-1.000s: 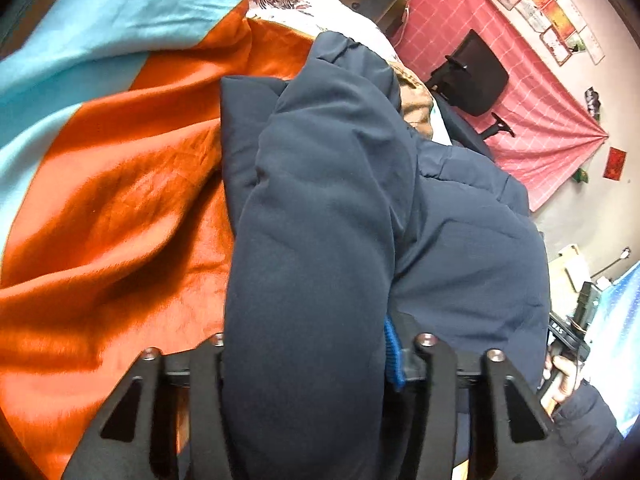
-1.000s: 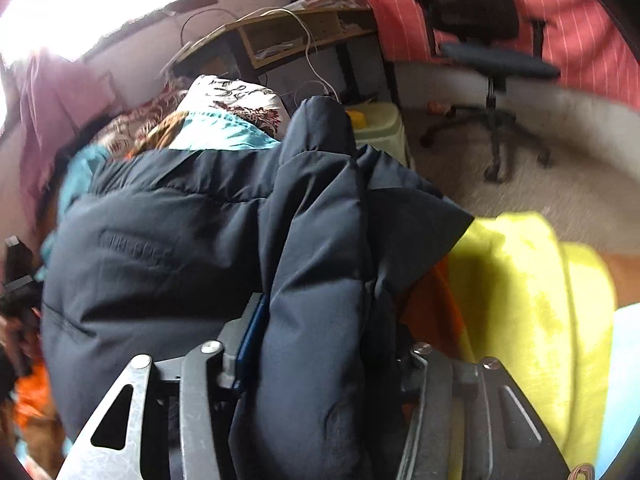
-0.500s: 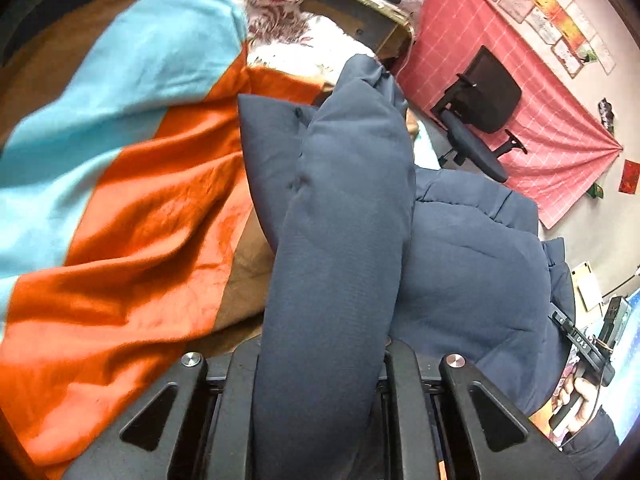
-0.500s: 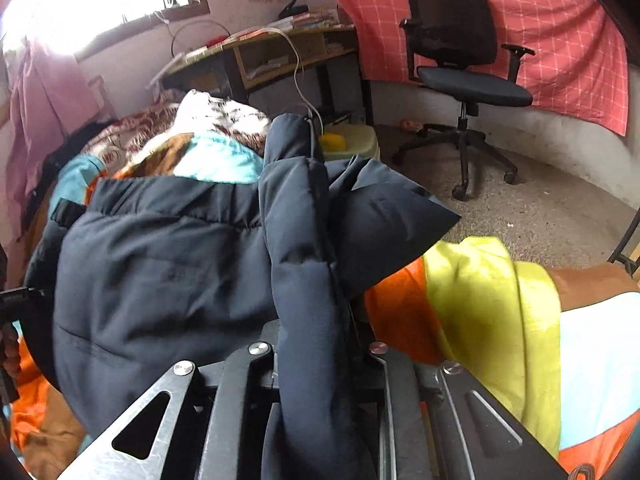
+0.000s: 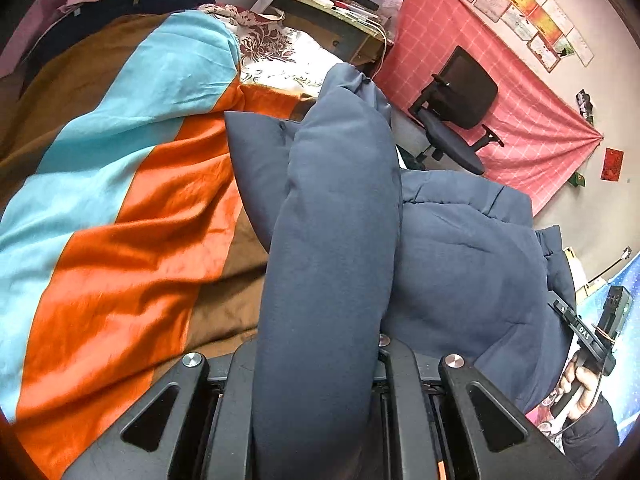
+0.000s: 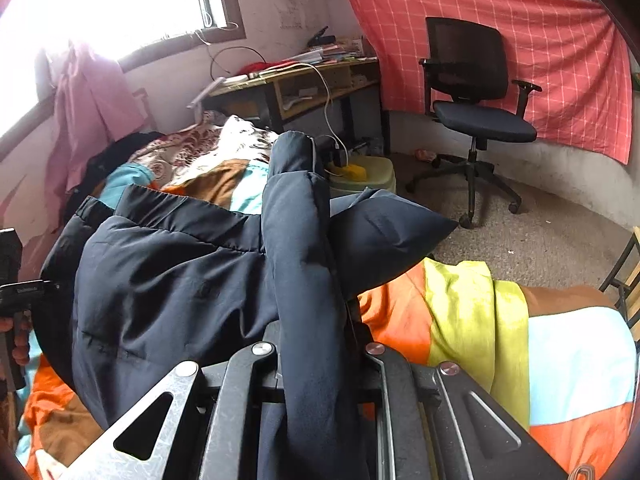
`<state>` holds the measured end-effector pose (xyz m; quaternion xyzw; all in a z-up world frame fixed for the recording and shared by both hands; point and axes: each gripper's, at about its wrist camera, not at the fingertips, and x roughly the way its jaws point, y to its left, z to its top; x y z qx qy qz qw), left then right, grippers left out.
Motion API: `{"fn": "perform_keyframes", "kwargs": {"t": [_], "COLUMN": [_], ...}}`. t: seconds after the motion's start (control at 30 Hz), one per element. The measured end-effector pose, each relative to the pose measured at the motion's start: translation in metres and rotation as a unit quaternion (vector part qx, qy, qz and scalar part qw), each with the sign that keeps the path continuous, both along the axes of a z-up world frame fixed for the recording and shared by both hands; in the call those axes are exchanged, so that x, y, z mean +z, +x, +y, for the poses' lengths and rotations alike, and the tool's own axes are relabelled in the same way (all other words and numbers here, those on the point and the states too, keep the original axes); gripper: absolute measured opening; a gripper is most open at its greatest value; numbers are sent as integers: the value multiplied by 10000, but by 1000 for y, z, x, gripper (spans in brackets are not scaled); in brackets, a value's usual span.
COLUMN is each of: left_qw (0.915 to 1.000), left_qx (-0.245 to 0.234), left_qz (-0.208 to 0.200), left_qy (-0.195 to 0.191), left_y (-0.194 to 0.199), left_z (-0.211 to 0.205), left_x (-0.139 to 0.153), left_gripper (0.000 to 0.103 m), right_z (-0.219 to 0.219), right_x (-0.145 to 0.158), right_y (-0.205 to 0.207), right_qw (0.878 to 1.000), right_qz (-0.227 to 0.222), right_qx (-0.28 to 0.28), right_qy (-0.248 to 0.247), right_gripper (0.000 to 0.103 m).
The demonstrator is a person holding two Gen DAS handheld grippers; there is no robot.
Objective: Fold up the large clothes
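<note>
jacket [image 5: 460,264] on bed [image 5: 120,240] (chair [image 6: 476,120] behind)

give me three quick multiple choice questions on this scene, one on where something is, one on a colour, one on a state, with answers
1. Where does the office chair stand?
A. in front of the red checked cloth on the wall
B. on top of the bed
C. under the window

2. What colour is the puffer jacket?
A. bright yellow
B. dark navy blue
C. white

3. How do the left tongs stand to the jacket?
A. wide open, well clear of it
B. shut on a thick fold of it
C. resting on the floor

Answers:
1. A, the chair's back sits against the red checked cloth in the right wrist view.
2. B, the padded fabric reads dark navy in both views, against the striped orange and blue bedspread.
3. B, the fold runs straight up between the fingers, pinched; the right tongs grip another fold likewise.
</note>
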<state>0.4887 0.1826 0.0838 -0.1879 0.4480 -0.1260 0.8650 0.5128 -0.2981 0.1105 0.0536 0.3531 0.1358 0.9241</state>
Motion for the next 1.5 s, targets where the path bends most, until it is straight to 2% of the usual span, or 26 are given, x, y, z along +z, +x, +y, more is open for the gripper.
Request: {"fn": "perform_keyframes", "kwargs": {"t": [0.33, 0.47, 0.57, 0.73, 0.87, 1.0, 1.1, 1.13, 1.23, 1.3, 1.4, 1.5], "left_qw": [9997, 9989, 9978, 9980, 9969, 9959, 9940, 9937, 9934, 9925, 9902, 9862], "left_qx": [-63, -24, 31, -10, -58, 49, 242, 313, 496, 581, 638, 760], "left_qz": [221, 442, 568, 541, 565, 638, 674, 624, 448, 341, 169, -115], "left_qy": [119, 164, 350, 316, 536, 637, 829, 871, 934, 1019, 1232, 1464], "left_y": [-9, -6, -1, 4, 2, 1, -1, -3, -12, -17, -26, -40], "left_z": [-5, -7, -9, -3, -7, -7, -6, -5, -5, -6, -11, -18], "left_x": [-18, -43, -62, -68, -69, -72, -72, -71, -66, -61, -53, -45], "left_gripper": [11, 11, 12, 16, 22, 30, 50, 59, 74, 75, 75, 75], "right_z": [3, 3, 3, -6, -16, -15, -17, -18, -21, -21, -18, -13], "right_x": [-2, -21, -39, -66, -76, -80, -83, -84, -83, -81, -75, -68], "right_y": [-26, -27, -24, -18, -15, -16, -17, -17, -20, -24, -32, -39], "right_qw": [10000, 9999, 9995, 9987, 9980, 9977, 9968, 9965, 9963, 9966, 9973, 9979], "right_qz": [23, 161, 303, 436, 526, 552, 620, 649, 666, 620, 463, 314], "right_qx": [53, 4, -49, -257, -335, -384, -485, -504, -519, -529, -542, -536], "right_qy": [-16, -27, -87, -115, -59, -131, -144, -132, -125, -124, -160, -189], "right_gripper": [13, 13, 13, 15, 19, 26, 33, 35, 49, 69, 82, 86]}}
